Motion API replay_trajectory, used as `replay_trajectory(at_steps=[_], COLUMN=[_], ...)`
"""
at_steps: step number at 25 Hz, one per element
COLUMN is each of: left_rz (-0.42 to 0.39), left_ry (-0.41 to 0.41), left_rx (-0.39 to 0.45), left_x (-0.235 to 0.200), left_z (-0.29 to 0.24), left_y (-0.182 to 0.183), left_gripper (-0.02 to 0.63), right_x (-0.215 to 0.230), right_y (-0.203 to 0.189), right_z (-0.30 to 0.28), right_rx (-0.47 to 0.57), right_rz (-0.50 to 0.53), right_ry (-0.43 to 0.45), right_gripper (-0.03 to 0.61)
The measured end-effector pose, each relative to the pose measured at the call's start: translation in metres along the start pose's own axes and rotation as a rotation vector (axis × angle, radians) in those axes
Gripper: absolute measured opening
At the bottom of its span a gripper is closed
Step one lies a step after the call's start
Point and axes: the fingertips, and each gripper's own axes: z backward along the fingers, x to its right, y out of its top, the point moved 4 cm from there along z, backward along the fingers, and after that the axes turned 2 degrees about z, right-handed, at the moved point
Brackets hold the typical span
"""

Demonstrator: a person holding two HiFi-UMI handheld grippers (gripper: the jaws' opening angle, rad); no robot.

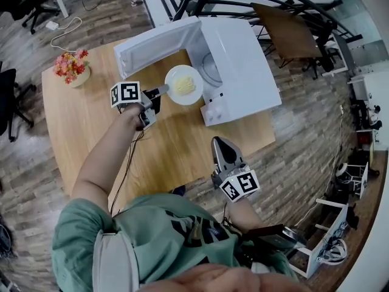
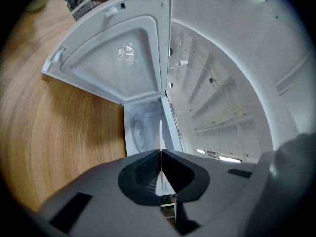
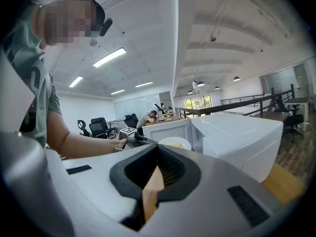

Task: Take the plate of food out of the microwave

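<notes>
Your left tool (image 1: 163,90) (image 2: 161,152) is clamped on the rim of the plate (image 1: 176,96) (image 2: 160,132): in the left gripper view the two dark pads meet on the thin white edge of the plate, which shows edge-on between them. In the head view this tool grips the plate at its left rim, with the marker cube (image 1: 124,93) on the side away from the plate. The plate carries a pale yellow portion of food (image 1: 185,85) and sits at the open front of the white microwave (image 1: 234,59) (image 3: 242,132), between the swung-open door (image 1: 155,44) (image 2: 118,58) on the far left and the microwave body on the right. Whether the plate has cleared the cavity completely cannot be told. In the left gripper view the round turntable (image 2: 138,132) shows inside the cavity beyond the plate edge. Your right tool (image 1: 220,142) (image 3: 158,147) has its jaws together with nothing between them. It hangs at the near right edge of the wooden counter (image 1: 170,145), well apart from the plate, and points toward the microwave. In the right gripper view the plate (image 3: 174,143) appears beyond the jaw tips, just left of the microwave body. A pot of orange and pink flowers (image 1: 73,67) stands on the far left of the counter, well apart from both tools.
</notes>
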Motion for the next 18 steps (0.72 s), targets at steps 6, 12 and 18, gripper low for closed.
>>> replay_trajectory(at_steps=[6,12,18], left_rz=[-0.029,-0.001,0.017], left_ry=[0.033,0.057,0.091], left_rx=[0.085,0.215,0.343], left_x=[0.024,0.044,0.055], left_z=[0.033,0.067,0.109], left_y=[-0.026,-0.077,-0.124], left_gripper=[0.009,0.009,0.009], right_x=[0.014,0.019,0.022], right_y=[0.002,0.004,0.003], right_z=[0.037,0.078,0.124], right_rx=[0.017,0.016,0.005], right_rz=[0.006,-0.005,0.014], right_ry=[0.033,0.102,0.17], right_gripper=[0.006,0.006,0.006])
